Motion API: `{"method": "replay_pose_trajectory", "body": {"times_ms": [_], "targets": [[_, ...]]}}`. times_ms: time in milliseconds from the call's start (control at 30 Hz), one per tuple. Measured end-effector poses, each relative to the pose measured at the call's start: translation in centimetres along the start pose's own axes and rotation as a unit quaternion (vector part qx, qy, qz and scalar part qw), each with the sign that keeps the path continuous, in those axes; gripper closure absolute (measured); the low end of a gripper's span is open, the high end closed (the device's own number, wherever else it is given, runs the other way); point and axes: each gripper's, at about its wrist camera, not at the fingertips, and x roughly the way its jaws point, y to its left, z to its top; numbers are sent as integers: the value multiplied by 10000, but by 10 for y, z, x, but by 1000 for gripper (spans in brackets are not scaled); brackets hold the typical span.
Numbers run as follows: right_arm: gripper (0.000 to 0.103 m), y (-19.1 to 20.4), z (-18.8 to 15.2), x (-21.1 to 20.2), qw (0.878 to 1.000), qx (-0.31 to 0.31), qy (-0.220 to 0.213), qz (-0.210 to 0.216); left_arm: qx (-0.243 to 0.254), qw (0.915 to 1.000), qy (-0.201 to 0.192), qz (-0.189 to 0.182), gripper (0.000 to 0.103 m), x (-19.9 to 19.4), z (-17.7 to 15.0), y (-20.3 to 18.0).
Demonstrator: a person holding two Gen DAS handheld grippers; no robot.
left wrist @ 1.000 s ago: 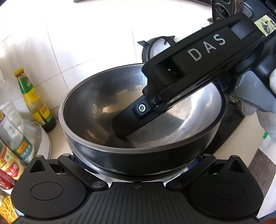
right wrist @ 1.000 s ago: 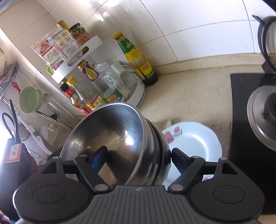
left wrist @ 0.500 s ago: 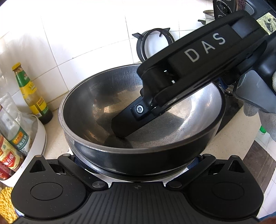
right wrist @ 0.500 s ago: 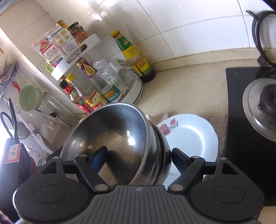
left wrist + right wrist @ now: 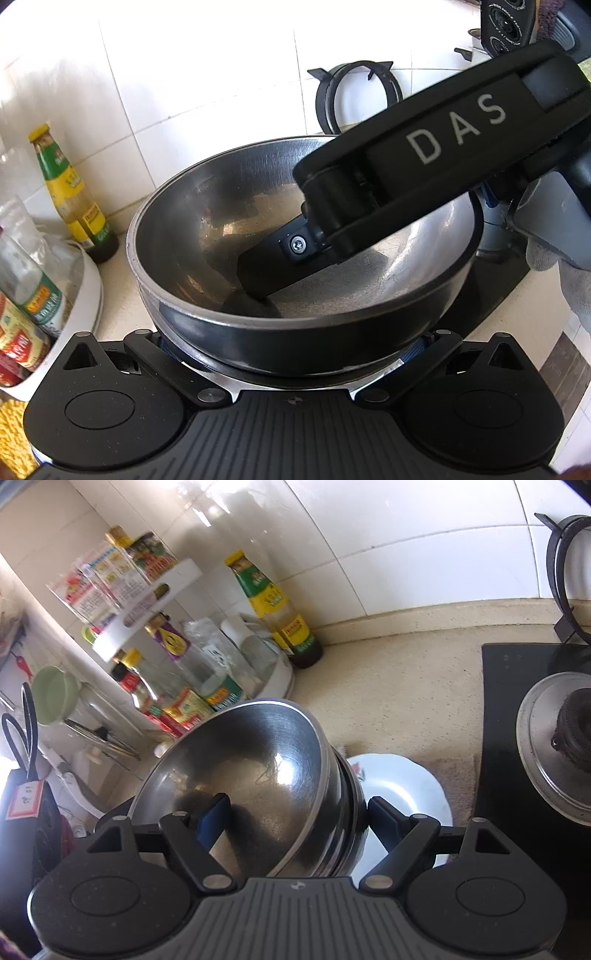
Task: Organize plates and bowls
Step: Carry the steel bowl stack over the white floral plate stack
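A stack of nested steel bowls (image 5: 229, 206) hangs tilted above the counter, held from two sides. My left gripper (image 5: 291, 343) clasps the stack low on its near side, with its fingertips hidden under the bowls. My right gripper (image 5: 295, 808) is shut on the stack's wall. One of its fingers (image 5: 212, 812) is inside the top bowl (image 5: 251, 768), the other against the outer bowl. A white plate (image 5: 406, 790) with a red flower lies on the counter just behind and below the bowls.
A white two-tier rack (image 5: 147, 590) of sauce bottles fills the left corner, with a green-labelled bottle (image 5: 273, 605) beside it. The black stove top (image 5: 498, 709) with its burner (image 5: 569, 746) is on the right. A loose pan ring (image 5: 358, 96) leans on the tiled wall.
The bowls stay fixed in both grips. The surroundings shift a little in both views as the two hands carry the stack across the counter near the plate.
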Motion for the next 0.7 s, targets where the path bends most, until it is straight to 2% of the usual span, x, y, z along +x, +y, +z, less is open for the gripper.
{"method": "replay_pose_trajectory", "body": {"times_ms": [233,433,700], "targets": [[15,-10,-2,22,9995,-42,152,-268,-358,9991,116,-212,0,30,-9,10],[15,-16,-2,36,9987,-123,233,-436,-506,9983,-31,-284,0,48,-16,19],[15,-21,-8,52,9980,-200,346,-496,-653,9969,17,-439,0,62,-29,19]]}}
